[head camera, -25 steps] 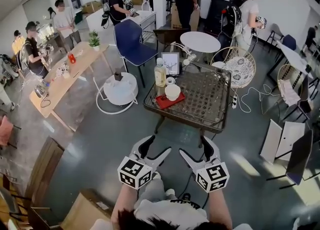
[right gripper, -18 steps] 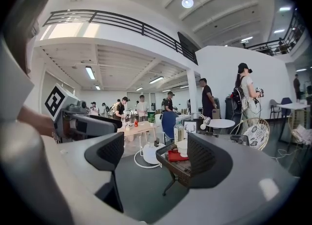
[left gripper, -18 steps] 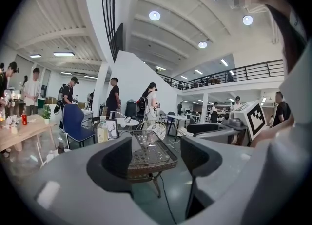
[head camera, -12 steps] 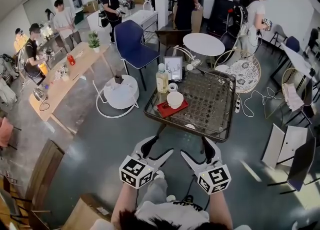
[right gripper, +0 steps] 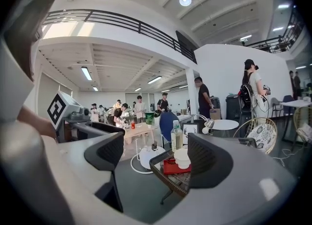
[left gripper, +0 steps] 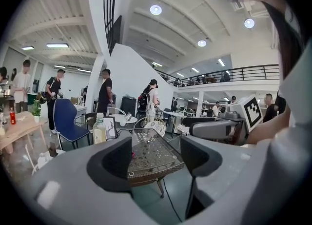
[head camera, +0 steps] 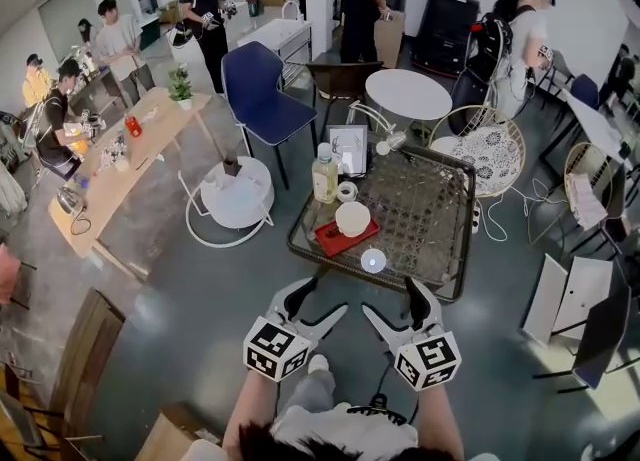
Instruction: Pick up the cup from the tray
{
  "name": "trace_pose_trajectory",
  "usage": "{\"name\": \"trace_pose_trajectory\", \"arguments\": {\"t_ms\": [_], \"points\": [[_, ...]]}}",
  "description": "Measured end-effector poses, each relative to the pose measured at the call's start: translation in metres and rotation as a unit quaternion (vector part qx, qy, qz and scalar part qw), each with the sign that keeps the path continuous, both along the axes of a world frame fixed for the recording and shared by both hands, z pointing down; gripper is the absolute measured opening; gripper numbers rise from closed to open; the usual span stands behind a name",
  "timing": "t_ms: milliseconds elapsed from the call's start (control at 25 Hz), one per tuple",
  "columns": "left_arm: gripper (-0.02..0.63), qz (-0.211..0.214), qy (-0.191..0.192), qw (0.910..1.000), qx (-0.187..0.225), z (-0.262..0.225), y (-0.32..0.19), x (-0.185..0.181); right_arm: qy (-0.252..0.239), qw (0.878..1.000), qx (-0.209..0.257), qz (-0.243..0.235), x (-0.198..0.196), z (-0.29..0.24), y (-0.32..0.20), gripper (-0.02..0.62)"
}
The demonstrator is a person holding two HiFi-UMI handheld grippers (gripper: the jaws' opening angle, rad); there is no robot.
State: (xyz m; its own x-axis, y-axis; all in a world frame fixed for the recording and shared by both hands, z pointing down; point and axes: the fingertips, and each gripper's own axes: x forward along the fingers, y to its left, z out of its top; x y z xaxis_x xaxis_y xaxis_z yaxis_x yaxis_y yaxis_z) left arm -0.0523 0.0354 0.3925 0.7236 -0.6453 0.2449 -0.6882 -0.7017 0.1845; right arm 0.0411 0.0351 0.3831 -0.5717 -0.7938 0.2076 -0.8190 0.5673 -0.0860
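Note:
A white cup (head camera: pixel 352 217) stands on a small red tray (head camera: pixel 330 241) near the left edge of a dark mesh-topped table (head camera: pixel 420 209). In the right gripper view the cup (right gripper: pixel 182 158) and the tray (right gripper: pixel 171 167) show between the jaws, still some way ahead. My left gripper (head camera: pixel 312 304) and right gripper (head camera: pixel 395 301) hang side by side just short of the table's near edge, both open and empty. The left gripper (left gripper: pixel 156 155) looks along the tabletop (left gripper: pixel 151 154). The right gripper (right gripper: pixel 158 158) is aimed at the table's left corner.
A pale bottle (head camera: pixel 323 174), a picture frame (head camera: pixel 348 147) and a tape roll (head camera: pixel 347 191) stand behind the cup. A low white round stand (head camera: pixel 237 192) and a blue chair (head camera: pixel 258 84) are to the left, a wicker chair (head camera: pixel 480 144) to the right. Several people stand around.
Both grippers and the head camera have moved forward, so the table with the cup now lies closer and lower in the head view. Both jaws stay open.

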Motion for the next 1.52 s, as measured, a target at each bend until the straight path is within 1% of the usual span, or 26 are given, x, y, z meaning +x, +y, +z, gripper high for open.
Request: {"name": "trace_pose_trajectory", "arguments": {"t_ms": [120,280,480,640,840,1240,1440,1520], "points": [[0.296,0.011,-0.008,0.9999,-0.002,0.005,-0.016,-0.004,-0.005,1.0,-0.002,0.01,-0.006,0.0,-0.016,0.417],[0.296,0.012,-0.025,0.9995,0.016,0.003,-0.039,-0.014,0.004,1.0,-0.001,0.018,-0.014,-0.001,-0.037,0.417],[0.296,0.018,-0.022,0.9995,0.01,0.007,-0.066,-0.025,0.007,0.999,-0.003,0.033,-0.02,0.004,-0.06,0.419],[0.296,0.026,-0.025,0.9993,0.006,0.01,-0.078,-0.029,0.01,0.999,-0.006,0.042,-0.021,0.007,-0.073,0.42],[0.296,0.024,-0.018,0.9995,0.001,0.012,-0.094,-0.036,0.015,0.999,-0.008,0.043,-0.026,0.009,-0.088,0.422],[0.296,0.025,-0.021,0.9995,-0.001,0.017,-0.121,-0.042,0.016,0.999,-0.012,0.046,-0.029,0.014,-0.117,0.43],[0.296,0.029,-0.034,0.9989,-0.012,0.029,-0.136,-0.039,0.038,0.999,-0.019,0.031,-0.028,0.023,-0.13,0.449],[0.296,0.028,-0.041,0.9986,-0.019,0.037,-0.142,-0.04,0.037,0.999,-0.021,0.027,-0.028,0.028,-0.136,0.453]]}}
